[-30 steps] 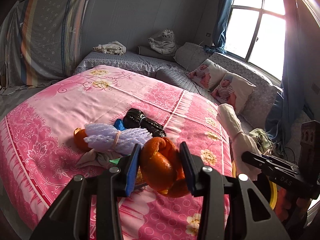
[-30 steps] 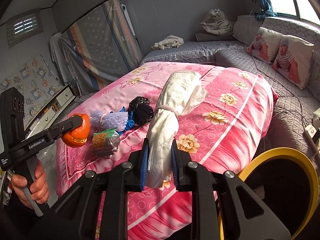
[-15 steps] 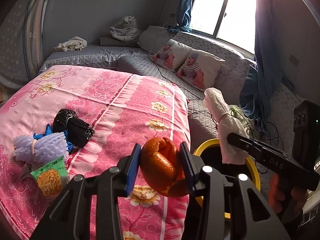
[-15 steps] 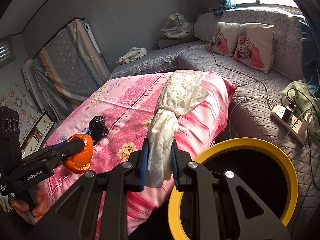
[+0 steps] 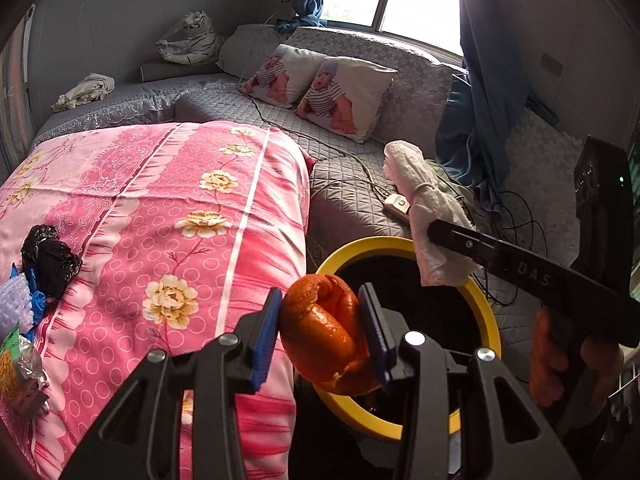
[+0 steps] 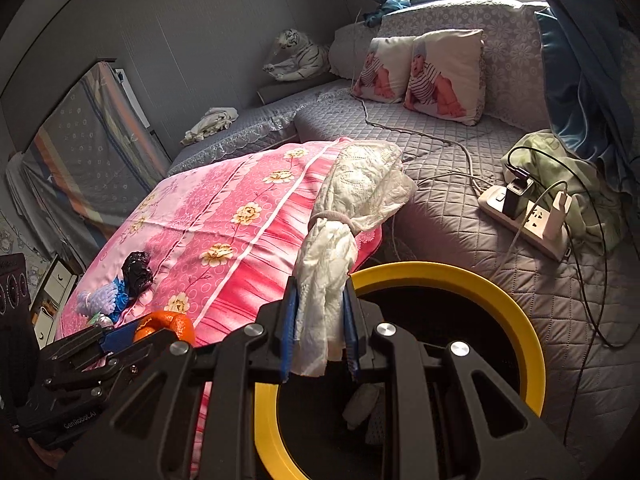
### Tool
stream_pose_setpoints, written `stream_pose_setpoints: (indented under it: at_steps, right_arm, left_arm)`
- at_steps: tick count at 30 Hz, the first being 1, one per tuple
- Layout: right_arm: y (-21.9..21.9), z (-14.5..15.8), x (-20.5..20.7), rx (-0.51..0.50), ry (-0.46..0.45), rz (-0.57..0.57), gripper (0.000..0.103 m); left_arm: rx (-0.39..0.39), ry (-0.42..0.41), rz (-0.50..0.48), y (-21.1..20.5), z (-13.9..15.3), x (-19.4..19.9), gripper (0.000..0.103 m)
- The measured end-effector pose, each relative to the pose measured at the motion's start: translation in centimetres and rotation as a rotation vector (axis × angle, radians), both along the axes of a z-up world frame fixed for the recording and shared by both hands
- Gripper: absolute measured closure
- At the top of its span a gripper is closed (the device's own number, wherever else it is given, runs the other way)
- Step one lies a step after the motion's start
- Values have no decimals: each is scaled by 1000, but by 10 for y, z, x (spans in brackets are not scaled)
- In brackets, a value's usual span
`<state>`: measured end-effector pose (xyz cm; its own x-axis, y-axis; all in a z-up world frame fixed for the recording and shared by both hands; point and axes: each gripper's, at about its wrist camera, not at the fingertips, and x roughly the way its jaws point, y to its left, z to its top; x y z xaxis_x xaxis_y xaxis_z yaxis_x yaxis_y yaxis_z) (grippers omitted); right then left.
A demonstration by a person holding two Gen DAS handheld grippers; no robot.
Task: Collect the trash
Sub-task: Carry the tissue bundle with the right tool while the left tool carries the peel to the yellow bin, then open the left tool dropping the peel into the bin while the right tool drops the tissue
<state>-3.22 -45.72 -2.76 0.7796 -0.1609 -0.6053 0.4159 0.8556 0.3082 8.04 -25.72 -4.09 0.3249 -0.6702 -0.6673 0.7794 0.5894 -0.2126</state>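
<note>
The curled orange peel (image 5: 324, 330) is pinched in my left claw (image 5: 320, 334), just above the near yellow rim of the round black bin (image 5: 490, 312); my right claw (image 6: 320, 336) pinches the tied white rag bundle (image 6: 340, 236), upright over the bin

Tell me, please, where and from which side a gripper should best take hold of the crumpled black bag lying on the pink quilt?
Probably around the middle of the black bag, from above, jaws closing across its narrower width. It lies as a low, lumpy bundle on the soft pink quilt, with the blue scrap and the purple knitted bundle right against one end, so coming from that side would likely snag them.
</note>
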Motion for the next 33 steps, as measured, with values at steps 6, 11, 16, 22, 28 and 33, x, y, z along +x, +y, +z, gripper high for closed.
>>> stream_pose_setpoints:
  at_steps: [6, 11, 16, 22, 28, 33]
  right_arm:
    - [-14, -8, -11, 12, 9, -33, 83]
    - [-21, -17, -15, 27, 27, -44, 83]
    - [-25, -30, -17, 42, 54, -45, 83]
    - [-27, -47, -17, 67, 94, -38, 83]
    - [-28, -53, -17, 77, 106, -38, 83]
    - [-30, -53, -19, 80, 107, -48, 82]
  left_arm:
    - [19, 12, -41, -23, -10, -10, 65]
    - [28, 24, -62, -36, -19, -14, 65]
    - [43, 49, -79, -47, -32, -17, 65]
    - [71, 67, -95, -56, -44, -19, 65]
    - [80, 70, -100, -59, -48, -21, 65]
    - [69, 79, -96, -56, -48, -21, 65]
